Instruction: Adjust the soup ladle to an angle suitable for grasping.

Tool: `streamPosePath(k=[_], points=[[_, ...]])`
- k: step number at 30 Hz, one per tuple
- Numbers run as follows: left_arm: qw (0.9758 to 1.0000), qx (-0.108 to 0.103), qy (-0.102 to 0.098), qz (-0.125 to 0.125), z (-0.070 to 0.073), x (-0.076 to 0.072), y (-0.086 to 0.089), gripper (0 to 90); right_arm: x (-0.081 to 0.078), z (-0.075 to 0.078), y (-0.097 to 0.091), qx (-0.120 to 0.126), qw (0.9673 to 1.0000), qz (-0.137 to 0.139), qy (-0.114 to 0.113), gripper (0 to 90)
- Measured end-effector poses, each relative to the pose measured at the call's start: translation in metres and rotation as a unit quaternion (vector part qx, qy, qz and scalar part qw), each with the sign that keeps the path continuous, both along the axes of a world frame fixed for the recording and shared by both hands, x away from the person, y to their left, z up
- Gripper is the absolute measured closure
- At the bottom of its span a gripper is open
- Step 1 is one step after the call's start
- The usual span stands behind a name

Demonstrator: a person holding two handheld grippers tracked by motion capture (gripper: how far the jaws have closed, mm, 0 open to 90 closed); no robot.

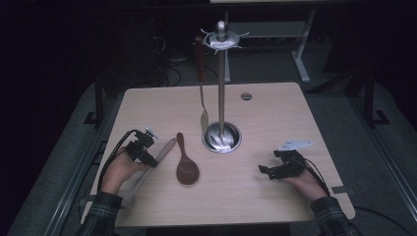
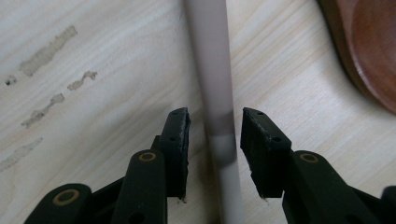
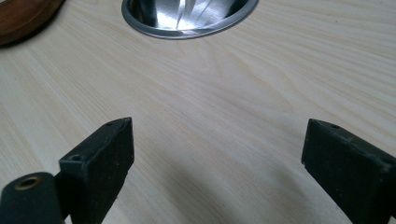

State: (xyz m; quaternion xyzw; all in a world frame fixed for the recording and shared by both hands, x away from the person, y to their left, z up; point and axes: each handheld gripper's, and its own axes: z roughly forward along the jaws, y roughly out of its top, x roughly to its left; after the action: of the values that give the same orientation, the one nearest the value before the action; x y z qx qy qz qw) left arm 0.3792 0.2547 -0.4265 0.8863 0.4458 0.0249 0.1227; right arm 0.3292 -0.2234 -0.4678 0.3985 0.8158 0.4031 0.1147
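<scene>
We have the left claw (image 2: 212, 130) straddling the pale handle of a spatula (image 1: 162, 152) that lies on the surface (image 1: 255, 196) to the left of the stand (image 1: 222, 98), with the wooden spoon (image 1: 186, 164) between the two. The jaws sit partly open, one on each side of the handle with a small gap showing on both sides, so they do not grip it yet. We judge the spatula light, stiff and smooth, likely to slip or pivot if pinched near one end; its round handle may roll between flat pads. A hold nearer the middle of the handle should keep it from swinging. Our right claw (image 1: 269, 172) rests wide open and empty on the surface, right of the stand's base.
</scene>
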Motion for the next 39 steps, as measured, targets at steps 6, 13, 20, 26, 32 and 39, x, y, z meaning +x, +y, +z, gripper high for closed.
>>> streamPosePath(k=[6, 13, 20, 26, 32, 39], points=[[0.9999, 0.015, 0.005, -0.004, -0.004, 0.000, 0.000, 63.4, 0.000, 0.001, -0.001, 0.001, 1.0000, -0.003, 0.001, 8.9], [0.9998, 0.016, 0.015, -0.004, -0.006, -0.001, 0.000, 66.9, 0.000, 0.001, -0.001, 0.001, 1.0000, -0.003, 0.001, 9.0], [0.9997, 0.010, 0.021, 0.007, -0.006, -0.001, 0.000, 75.2, 0.000, 0.001, 0.000, 0.000, 1.0000, 0.001, -0.004, 8.9], [0.9998, 0.002, 0.019, 0.009, -0.006, 0.001, 0.005, 76.8, 0.000, 0.001, -0.001, 0.003, 1.0000, -0.002, -0.003, 9.0], [0.9997, -0.004, 0.019, 0.016, -0.006, 0.000, 0.012, 76.9, 0.000, 0.004, 0.000, -0.003, 1.0000, -0.005, 0.001, 9.1], [0.9985, -0.045, -0.017, 0.026, 0.011, -0.004, 0.025, 76.9, 0.000, 0.003, -0.001, -0.003, 1.0000, -0.005, 0.000, 9.1]])
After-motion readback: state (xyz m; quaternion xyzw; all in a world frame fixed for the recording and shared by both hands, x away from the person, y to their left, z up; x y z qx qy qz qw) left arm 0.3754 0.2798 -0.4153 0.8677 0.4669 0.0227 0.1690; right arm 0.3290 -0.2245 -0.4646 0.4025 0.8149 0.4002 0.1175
